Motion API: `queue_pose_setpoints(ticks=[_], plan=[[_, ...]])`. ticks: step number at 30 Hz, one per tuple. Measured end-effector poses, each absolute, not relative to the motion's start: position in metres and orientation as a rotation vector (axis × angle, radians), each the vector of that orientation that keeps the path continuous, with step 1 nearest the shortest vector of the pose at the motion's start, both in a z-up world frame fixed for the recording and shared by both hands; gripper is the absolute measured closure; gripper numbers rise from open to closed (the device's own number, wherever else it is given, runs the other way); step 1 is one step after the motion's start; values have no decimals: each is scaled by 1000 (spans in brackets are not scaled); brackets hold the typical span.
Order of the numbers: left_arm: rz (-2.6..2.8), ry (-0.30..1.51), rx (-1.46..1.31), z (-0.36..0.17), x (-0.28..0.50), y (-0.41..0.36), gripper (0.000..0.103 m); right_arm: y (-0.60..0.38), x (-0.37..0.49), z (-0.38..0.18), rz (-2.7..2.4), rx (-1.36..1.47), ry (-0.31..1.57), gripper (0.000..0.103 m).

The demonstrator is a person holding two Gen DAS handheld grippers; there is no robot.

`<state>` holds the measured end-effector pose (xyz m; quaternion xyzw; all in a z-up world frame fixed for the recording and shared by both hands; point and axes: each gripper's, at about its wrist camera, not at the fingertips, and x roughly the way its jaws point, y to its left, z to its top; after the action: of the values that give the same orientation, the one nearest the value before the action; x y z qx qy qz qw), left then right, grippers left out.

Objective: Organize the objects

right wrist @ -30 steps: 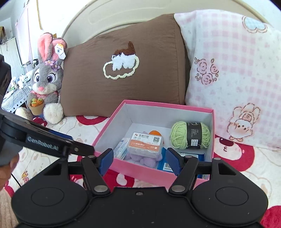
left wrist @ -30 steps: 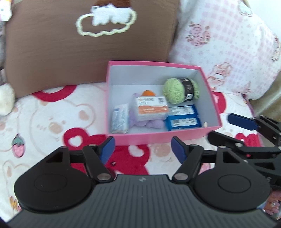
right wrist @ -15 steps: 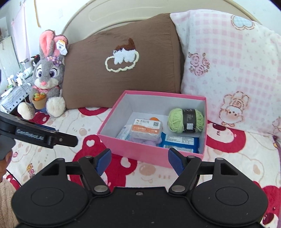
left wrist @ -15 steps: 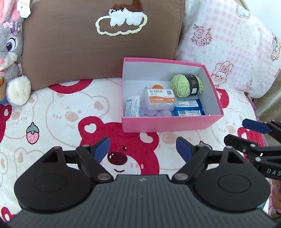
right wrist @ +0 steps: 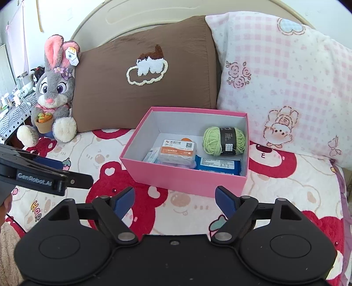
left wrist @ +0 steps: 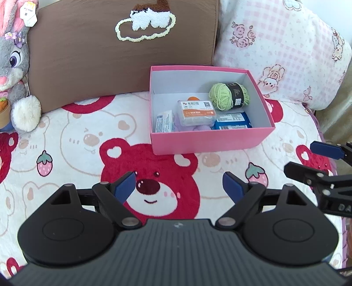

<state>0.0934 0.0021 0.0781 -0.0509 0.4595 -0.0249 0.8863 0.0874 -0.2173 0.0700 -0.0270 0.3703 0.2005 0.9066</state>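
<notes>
Box [left wrist: 211, 140] ahead of both opening grippers, nothing between jaws.

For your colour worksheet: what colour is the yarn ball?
Light green yarn ball, clearest in the right wrist view.

Daylit bedroom. Cream curved headboard [right wrist: 154, 19] against white wall [right wrist: 39, 17]. Fleecy bear-print bedspread [left wrist: 77, 136]; brown embroidered pillow [right wrist: 145, 72] beside pink checked pillow [right wrist: 286, 77]. Cluttered patterned side table [right wrist: 13, 114] far left.

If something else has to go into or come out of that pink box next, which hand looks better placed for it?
Marginally the right gripper: the pink box sits just beyond its empty, opening jaws. The left gripper, also empty and opening, has more blanket between it and the box.
</notes>
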Motion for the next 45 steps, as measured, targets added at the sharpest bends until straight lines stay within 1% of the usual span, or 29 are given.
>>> queue_pose_setpoints(ticks=[3, 4, 11, 16, 24, 36, 45], plan=[[-73, 918, -115, 85, 79, -1, 8, -218, 84, 69, 388, -68, 770, 19], [-76, 907, -110, 87, 75, -2, 6, -219, 83, 68, 381, -68, 774, 19], [-70, 905, -108, 84, 63, -6, 5, -224, 76, 64, 349, -58, 794, 19], [-81, 931, -113, 75, 61, -6, 5, -227, 73, 61, 329, -34, 816, 10], [-58, 936, -102, 68, 60, -6, 5, -229, 71, 56, 251, -30, 861, 10], [-54, 960, -128, 60, 61, 1, 1, -220, 64, 53, 222, -93, 888, 10], [-37, 1062, -123, 45, 66, 4, 1, -218, 59, 55, 228, -101, 891, 10]])
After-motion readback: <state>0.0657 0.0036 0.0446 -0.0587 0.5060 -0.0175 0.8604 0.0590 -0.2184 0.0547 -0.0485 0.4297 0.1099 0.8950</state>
